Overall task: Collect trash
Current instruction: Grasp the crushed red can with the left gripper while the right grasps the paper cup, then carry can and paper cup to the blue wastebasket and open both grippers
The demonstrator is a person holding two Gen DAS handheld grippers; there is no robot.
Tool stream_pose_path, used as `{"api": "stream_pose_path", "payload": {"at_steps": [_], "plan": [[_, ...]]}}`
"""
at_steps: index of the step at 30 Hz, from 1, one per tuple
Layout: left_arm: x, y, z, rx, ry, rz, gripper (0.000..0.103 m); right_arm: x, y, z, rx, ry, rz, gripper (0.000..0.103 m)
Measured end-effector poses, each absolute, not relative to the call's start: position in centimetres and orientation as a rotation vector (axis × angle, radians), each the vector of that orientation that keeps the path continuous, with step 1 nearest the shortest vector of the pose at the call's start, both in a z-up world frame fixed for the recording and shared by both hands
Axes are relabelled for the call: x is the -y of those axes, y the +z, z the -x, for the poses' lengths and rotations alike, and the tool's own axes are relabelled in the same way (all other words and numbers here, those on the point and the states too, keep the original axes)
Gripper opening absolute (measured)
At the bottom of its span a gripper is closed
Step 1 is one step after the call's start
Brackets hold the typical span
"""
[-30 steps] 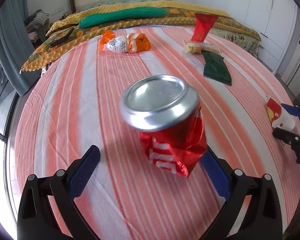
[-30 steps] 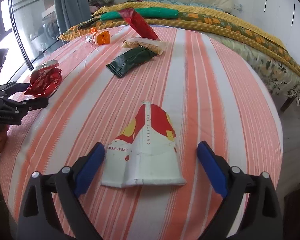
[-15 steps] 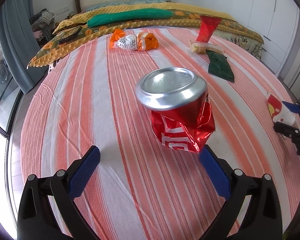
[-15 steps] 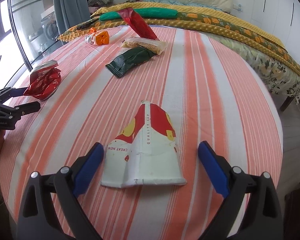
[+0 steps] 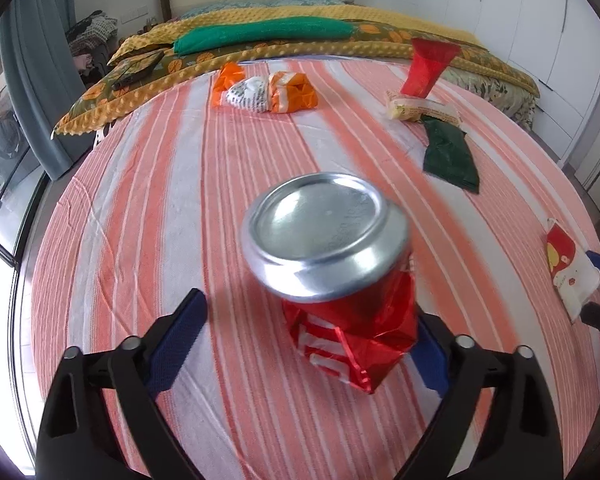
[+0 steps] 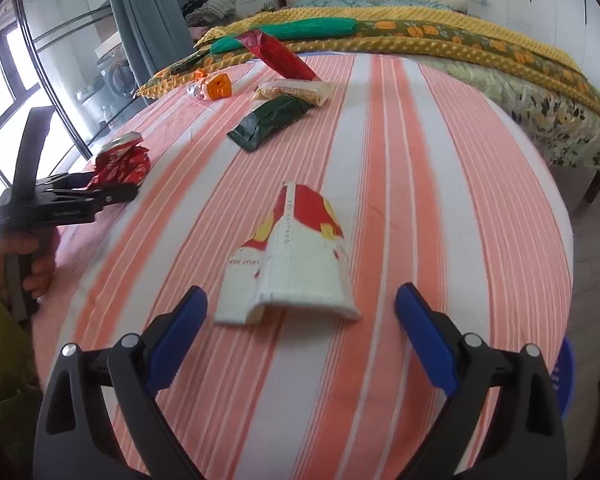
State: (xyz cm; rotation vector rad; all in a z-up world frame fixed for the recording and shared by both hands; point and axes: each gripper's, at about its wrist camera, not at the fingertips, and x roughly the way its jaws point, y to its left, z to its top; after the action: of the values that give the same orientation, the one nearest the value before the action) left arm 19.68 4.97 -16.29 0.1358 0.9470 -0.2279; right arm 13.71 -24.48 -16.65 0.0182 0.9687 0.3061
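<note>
1. Left gripper [image 5: 306, 344]: jaws spread wide around the crushed red can [image 5: 340, 280] on the striped bench [image 5: 148, 216]; centre, then squeeze its crumpled body.
2. Right gripper [image 6: 300, 336]: jaws released, the flattened carton [image 6: 288, 264] just ahead; approach low.

Bright daylight from the window [image 6: 4, 92] (blown out), fisheye-curved edges, slight blur.
</note>
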Motion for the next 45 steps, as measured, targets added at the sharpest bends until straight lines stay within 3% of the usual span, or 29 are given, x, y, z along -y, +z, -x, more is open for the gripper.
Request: {"api": "stream_pose_path", "payload": {"at_steps": [4, 5, 6, 9, 11, 22, 33, 45], "plan": [[-4.3, -16.0, -19.8, -0.932, -0.256, -0.145, 0.069, 24.4, -15.7, -14.7, -0.997, 0.304, -0.047, 0.089], [-4.2, -15.9, -19.8, -0.928, -0.266, -0.148, 0.058, 24.3, -15.8, -15.2, -1.026, 0.291, -0.030, 0.072], [-4.0, -15.8, -19.7, -0.923, -0.274, -0.158, 0.054, 24.1, -16.0, -15.5, -1.056, 0.283, -0.019, 0.052], [-4.0, -15.8, -19.5, -0.921, -0.279, -0.152, 0.054, 24.1, -16.1, -15.1, -1.076, 0.287, -0.017, 0.037], [-4.2, -15.7, -19.0, -0.921, -0.279, -0.135, 0.054, 24.2, -15.9, -14.4, -1.080, 0.298, -0.028, 0.033], [1.9, -13.4, -14.8, -0.909, -0.474, -0.125, 0.054, 25.8, -13.8, -11.8, -1.004, 0.272, -0.054, 0.032], [15.1, -10.7, -11.2, -0.905, -0.745, -0.190, 0.054, 38.8, -10.6, -8.2, -0.921, 0.043, -0.148, 0.032], [33.1, -12.6, -8.8, -0.962, -0.954, -0.305, 0.054, 52.2, -14.8, -5.1, -1.026, -0.207, -0.189, 0.033]]}}
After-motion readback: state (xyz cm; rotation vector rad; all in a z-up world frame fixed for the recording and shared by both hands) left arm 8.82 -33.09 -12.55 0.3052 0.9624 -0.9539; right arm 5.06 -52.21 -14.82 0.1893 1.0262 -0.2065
